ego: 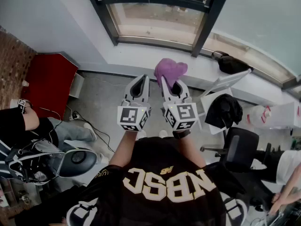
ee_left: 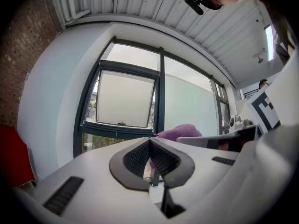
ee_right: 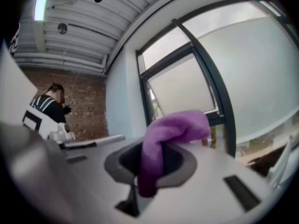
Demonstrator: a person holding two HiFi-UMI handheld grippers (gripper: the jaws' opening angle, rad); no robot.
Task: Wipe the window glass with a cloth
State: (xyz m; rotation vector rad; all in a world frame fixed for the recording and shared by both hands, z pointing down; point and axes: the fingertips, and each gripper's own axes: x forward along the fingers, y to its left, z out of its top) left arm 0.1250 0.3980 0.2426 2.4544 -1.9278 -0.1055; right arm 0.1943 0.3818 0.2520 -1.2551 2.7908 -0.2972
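The right gripper (ee_right: 152, 160) is clamped on a purple cloth (ee_right: 174, 125). Its jaws pinch a fold that runs down between them, and the rest flops over the tips toward the window. The left gripper (ee_left: 150, 146) has its jaws pressed together with nothing between them. Both are held up side by side, close but apart, pointing at the window glass (ego: 157, 21), and the cloth hangs short of the pane.

The head view shows what the gripper views miss: the white sill (ego: 141, 55) under the pane, a red cabinet (ego: 49, 81) against the brick wall (ego: 11, 62) at the left, a black bag (ego: 230, 62) on the sill to the right, and a black office chair (ego: 240, 149) beside the person holding the grippers. The left gripper view catches the cloth poking out past its neighbour, with the dark-framed pane behind it. Only the right gripper view shows another person (ee_right: 49, 108) standing by the brick wall
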